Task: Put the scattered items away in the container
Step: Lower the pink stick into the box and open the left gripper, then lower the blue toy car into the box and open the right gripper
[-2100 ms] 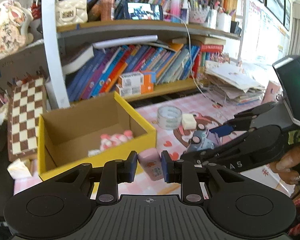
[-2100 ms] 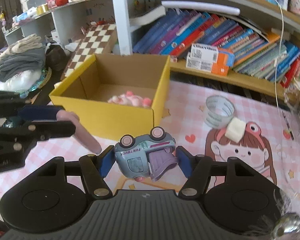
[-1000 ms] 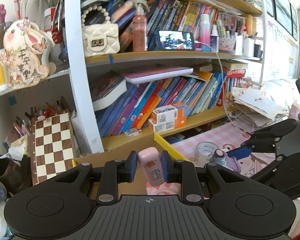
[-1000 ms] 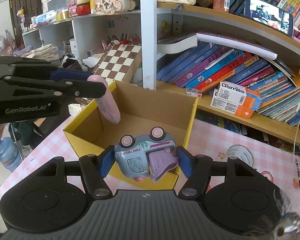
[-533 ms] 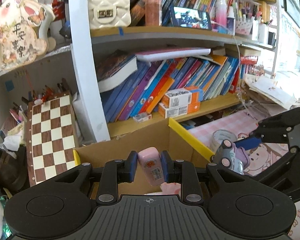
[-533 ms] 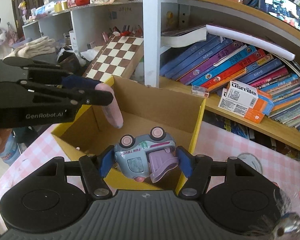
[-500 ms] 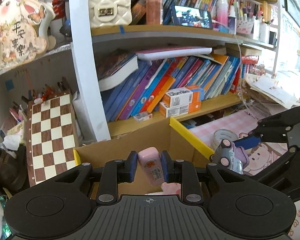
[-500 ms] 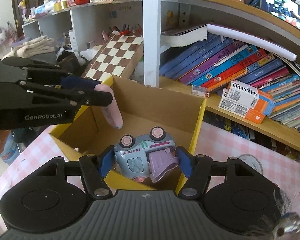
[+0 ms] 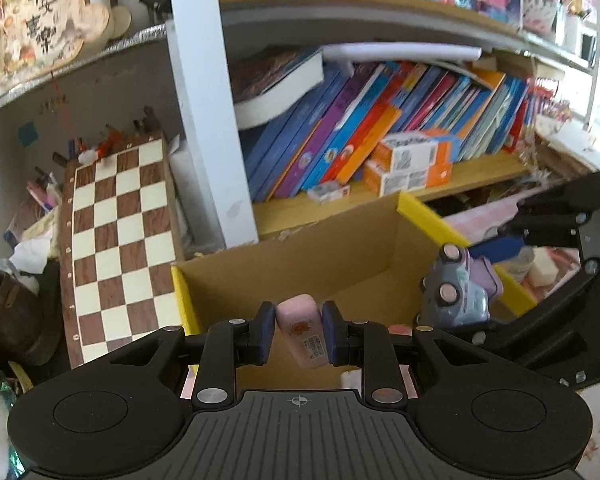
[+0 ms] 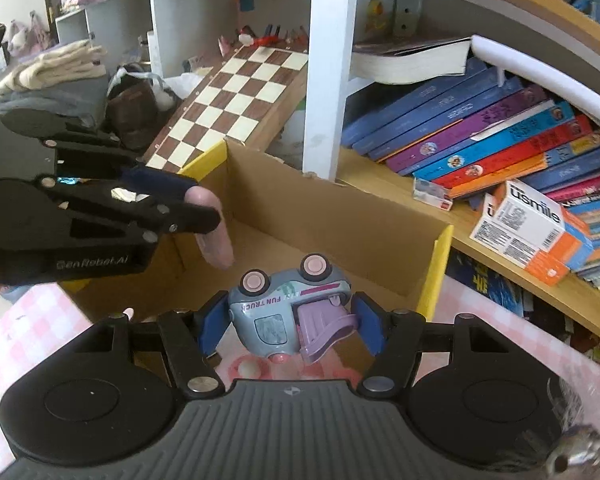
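Crowded bookshelves and a leaning chessboard (image 9: 116, 248) fill the background behind my yellow-edged cardboard box (image 10: 340, 216). My left gripper (image 9: 296, 334) is clamped on a small pink bottle (image 9: 302, 330) over the box's open top. My right gripper (image 10: 288, 326) pinches a blue toy truck (image 10: 290, 312), wheels upward, above the box's near edge.

The box (image 10: 340, 216) stands before the bookshelf (image 10: 520, 272), chessboard (image 10: 236, 100) leaning behind its left corner. Over its opening, the bottle (image 10: 216, 236) hangs left of the toy car (image 10: 288, 312) (both held aloft).
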